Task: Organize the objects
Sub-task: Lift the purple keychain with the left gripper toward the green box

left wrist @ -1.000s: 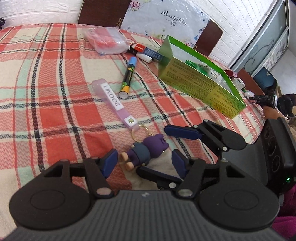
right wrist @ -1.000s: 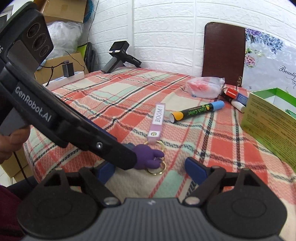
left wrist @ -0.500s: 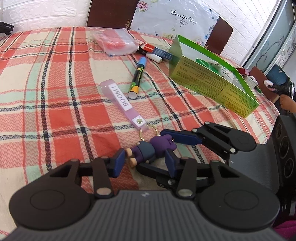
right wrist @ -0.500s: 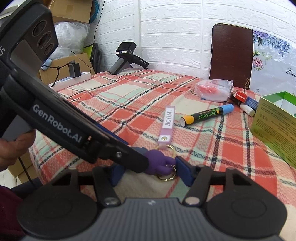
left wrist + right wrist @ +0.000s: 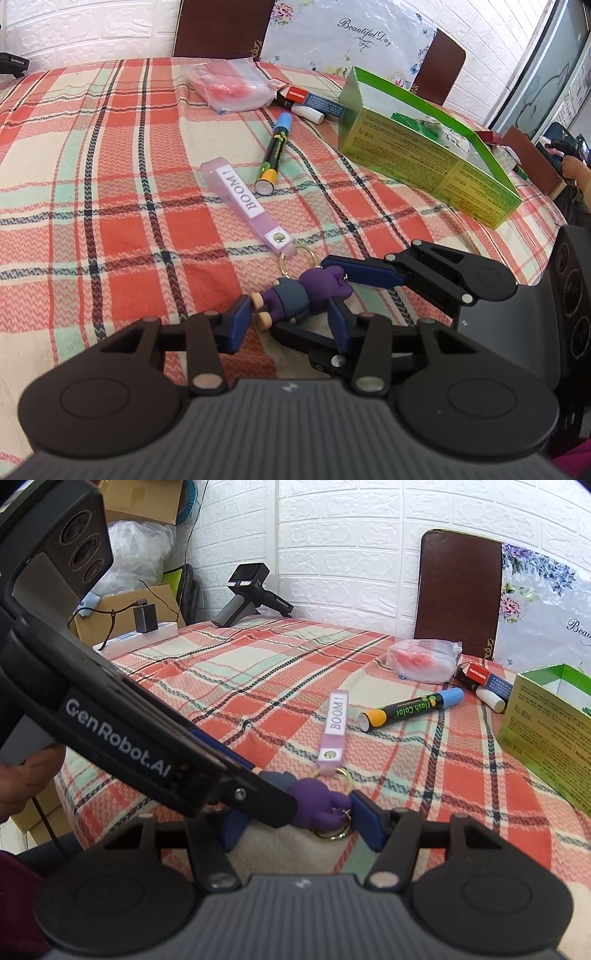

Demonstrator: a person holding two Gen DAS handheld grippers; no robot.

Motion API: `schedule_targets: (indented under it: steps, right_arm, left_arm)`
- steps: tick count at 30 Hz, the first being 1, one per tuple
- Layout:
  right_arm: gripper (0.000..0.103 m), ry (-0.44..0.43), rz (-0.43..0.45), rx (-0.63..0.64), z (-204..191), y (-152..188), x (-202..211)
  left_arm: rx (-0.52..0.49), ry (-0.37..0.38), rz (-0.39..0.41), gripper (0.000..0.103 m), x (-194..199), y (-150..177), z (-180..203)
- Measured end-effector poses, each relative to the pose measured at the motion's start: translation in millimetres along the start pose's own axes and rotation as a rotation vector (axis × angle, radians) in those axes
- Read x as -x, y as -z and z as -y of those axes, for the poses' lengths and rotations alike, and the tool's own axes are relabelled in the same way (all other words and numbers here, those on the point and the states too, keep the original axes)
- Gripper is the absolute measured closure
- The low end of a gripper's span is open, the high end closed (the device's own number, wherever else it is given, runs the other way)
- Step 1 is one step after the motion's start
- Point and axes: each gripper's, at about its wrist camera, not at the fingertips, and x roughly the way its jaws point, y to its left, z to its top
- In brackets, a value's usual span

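Note:
A purple bear keychain (image 5: 301, 291) with a gold ring and a pink "BOOM!" strap (image 5: 243, 197) lies on the plaid tablecloth. My left gripper (image 5: 288, 321) has its blue pads on either side of the bear's legs and body, nearly closed on it. My right gripper (image 5: 301, 821) comes in from the right and its pads close around the bear's head (image 5: 319, 805); its fingers (image 5: 364, 275) show in the left wrist view. A black marker with a blue cap (image 5: 273, 155) lies beyond the strap.
An open green box (image 5: 424, 158) stands at the right. A clear bag with red contents (image 5: 231, 86), a red-and-blue box (image 5: 314, 101) and a white tube lie at the back. A spare handheld gripper (image 5: 255, 594) rests at the far table edge. Chairs stand behind.
Both grippers have narrowed around the bear keychain. The left one moved forward over the bear's legs, and the right one closed in on its head.

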Motion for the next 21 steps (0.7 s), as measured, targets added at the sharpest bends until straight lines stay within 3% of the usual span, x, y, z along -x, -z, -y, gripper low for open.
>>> schedule_targets:
  steps: [21]
  right_arm:
    - [0.046,0.147,0.012,-0.043,27.7,21.4,31.7]
  left_arm:
    - [-0.133,0.042,-0.042,0.056,-27.8,-11.7,56.4]
